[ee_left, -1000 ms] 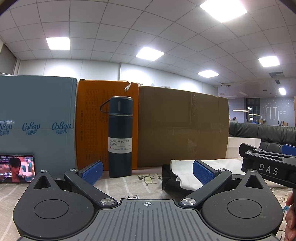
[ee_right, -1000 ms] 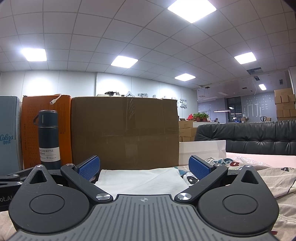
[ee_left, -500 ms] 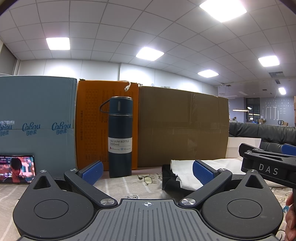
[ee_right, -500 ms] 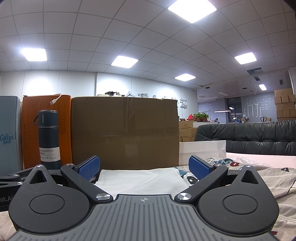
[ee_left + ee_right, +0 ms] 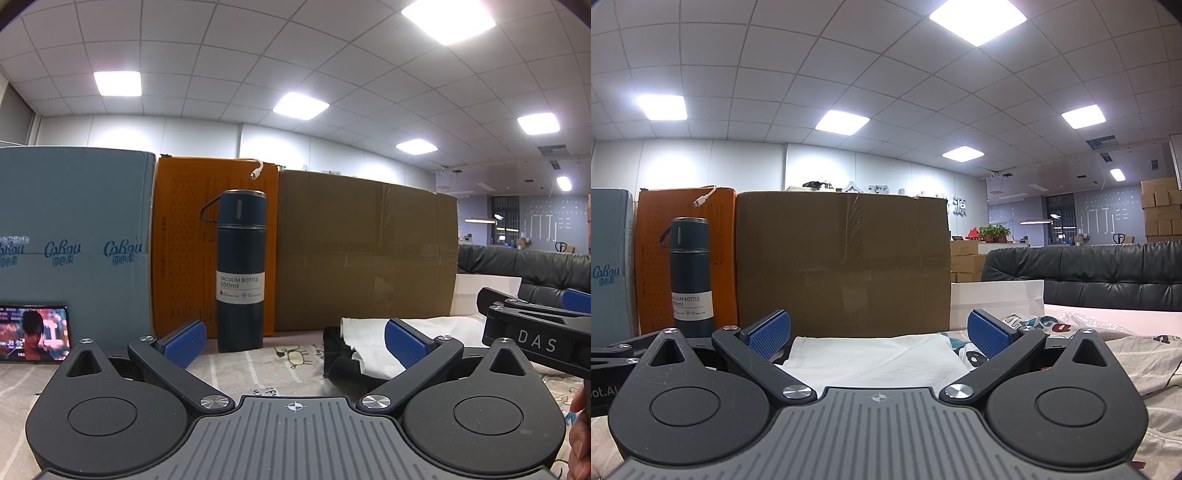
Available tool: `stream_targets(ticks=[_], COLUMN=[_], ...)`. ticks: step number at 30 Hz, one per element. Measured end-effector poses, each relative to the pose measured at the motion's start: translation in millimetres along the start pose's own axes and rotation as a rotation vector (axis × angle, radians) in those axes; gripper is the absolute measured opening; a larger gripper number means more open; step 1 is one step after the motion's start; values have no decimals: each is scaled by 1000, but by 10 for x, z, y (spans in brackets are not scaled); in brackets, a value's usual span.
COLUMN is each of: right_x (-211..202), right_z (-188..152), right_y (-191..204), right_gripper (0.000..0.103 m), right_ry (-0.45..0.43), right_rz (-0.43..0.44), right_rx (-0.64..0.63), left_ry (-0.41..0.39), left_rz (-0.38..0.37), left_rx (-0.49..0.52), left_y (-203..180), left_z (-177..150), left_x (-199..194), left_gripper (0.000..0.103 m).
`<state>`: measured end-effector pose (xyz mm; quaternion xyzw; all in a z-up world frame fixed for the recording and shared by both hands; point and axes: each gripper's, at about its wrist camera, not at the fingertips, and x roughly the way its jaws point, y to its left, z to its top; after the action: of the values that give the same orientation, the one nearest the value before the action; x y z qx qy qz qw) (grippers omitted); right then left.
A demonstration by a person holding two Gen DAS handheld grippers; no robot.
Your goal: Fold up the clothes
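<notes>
A folded white garment (image 5: pixel 875 354) lies flat on the patterned sheet just ahead of my right gripper (image 5: pixel 879 330), which is open and empty. In the left wrist view the same white garment (image 5: pixel 365 332) rests on a dark folded garment (image 5: pixel 338 354), ahead and to the right of my left gripper (image 5: pixel 293 338), which is open and empty. The right gripper's body (image 5: pixel 535 332) shows at the right edge of that view. A printed garment (image 5: pixel 1034 325) lies to the right.
A dark blue vacuum bottle (image 5: pixel 241 269) stands before an orange box (image 5: pixel 184 243). A brown carton (image 5: pixel 846 258) and a blue box (image 5: pixel 74 229) wall the back. A phone (image 5: pixel 33 332) plays video at left. A white box (image 5: pixel 997 302) and black sofa (image 5: pixel 1089 273) are right.
</notes>
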<state>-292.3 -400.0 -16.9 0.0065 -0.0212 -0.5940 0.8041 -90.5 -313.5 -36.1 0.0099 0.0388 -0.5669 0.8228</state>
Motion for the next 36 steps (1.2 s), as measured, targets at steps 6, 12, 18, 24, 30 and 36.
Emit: stream_targets(ticks=[6,12,18,24,30,36], right_x=[-10,-17,-20,-27,-22,-36], right_z=[1,4,3,5,13,14], right_y=[-3,-5,2,-5,-17,-9], right_gripper=[103,103,103,103,103,103], right_ry=[-1,-2,-3,-2,12,8], right_rz=[1,2,6,15,32,29], right_rx=[-1,-1,-2,0,11,16], left_ry=[-7,-11,-22,-25,-36,-48], left_rz=[-11,-14,-24,6,51,94], left_rx=[-9,-2,1,-5,14,27], left_y=[21,6,1,22,22,44], left_z=[2,5,9,20,25,25], left_x=[-3,-11,-24,-30,-30,-17], left_gripper=[103,103,103,103,103,103])
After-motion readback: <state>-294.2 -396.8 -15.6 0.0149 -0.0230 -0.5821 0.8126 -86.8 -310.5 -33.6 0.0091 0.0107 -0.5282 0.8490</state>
